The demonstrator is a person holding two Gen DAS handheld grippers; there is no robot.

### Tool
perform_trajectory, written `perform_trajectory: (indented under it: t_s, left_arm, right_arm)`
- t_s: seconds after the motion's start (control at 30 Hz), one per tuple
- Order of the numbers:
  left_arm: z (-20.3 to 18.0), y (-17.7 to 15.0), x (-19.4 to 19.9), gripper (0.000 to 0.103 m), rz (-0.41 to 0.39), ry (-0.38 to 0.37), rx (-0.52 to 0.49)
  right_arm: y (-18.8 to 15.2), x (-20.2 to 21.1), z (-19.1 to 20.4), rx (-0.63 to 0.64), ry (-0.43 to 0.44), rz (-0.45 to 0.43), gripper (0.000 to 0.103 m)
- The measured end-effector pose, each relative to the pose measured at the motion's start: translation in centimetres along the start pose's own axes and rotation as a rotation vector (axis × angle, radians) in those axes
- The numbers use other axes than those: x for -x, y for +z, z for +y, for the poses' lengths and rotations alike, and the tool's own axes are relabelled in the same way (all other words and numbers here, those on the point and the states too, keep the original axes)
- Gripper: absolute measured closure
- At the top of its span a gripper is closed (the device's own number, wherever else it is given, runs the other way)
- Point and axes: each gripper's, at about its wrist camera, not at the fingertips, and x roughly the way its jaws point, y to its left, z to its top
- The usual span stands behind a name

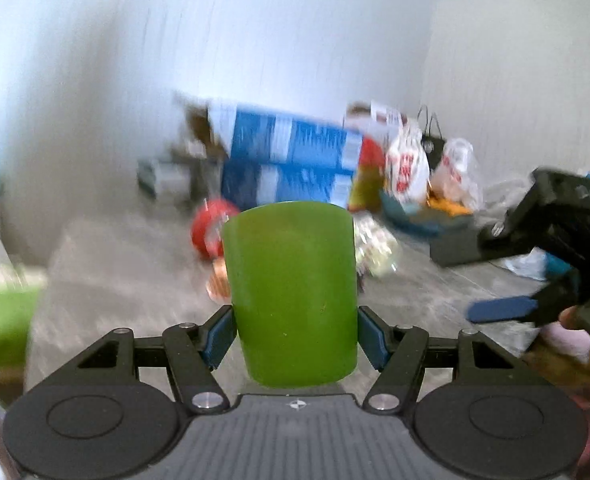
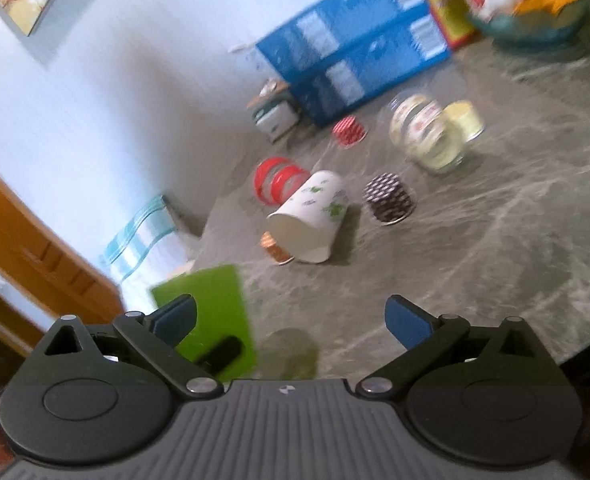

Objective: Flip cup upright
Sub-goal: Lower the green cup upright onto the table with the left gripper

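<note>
My left gripper [image 1: 295, 332] is shut on a green cup [image 1: 291, 292], its blue pads pressed on both sides of the cup near its lower end. The cup is held in the air above the grey marbled counter [image 1: 135, 280] with its wider end away from the camera. In the right wrist view the green cup [image 2: 211, 312] shows at the lower left, held by a dark finger. My right gripper [image 2: 293, 322] is open and empty above the counter [image 2: 475, 260]. It also shows in the left wrist view [image 1: 507, 308] at the right. The views are motion-blurred.
A white paper cup with green print [image 2: 311, 220] lies on its side. Around it are a black dotted cup [image 2: 391, 198], red-ringed jar [image 2: 275, 178], red dotted cup [image 2: 349, 132], copper cup [image 2: 273, 246], glass jars [image 2: 427, 132]. Blue boxes [image 2: 355, 48] and bags stand by the wall.
</note>
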Motion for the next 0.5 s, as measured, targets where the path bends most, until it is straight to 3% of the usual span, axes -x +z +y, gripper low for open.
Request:
perform_trajectory:
  t_s: [0.1, 0.17, 0.5]
  left_arm:
    - [-1.0, -1.2, 0.8, 0.035, -0.118, 0.047, -0.086]
    - [-1.3, -1.9, 0.9, 0.035, -0.166, 0.061, -0.117]
    - [-1.9, -6.5, 0.7, 0.035, -0.276, 0.109, -0.151]
  right_arm:
    - [-1.9, 0.6, 0.6, 0.097, -0.124, -0.101, 0.001]
    - [-3.1, 0.6, 0.9, 0.152, -0.159, -0.148, 0.001]
    - [-8.5, 2.4, -1.8, 0.072, -0.133, -0.313, 0.001]
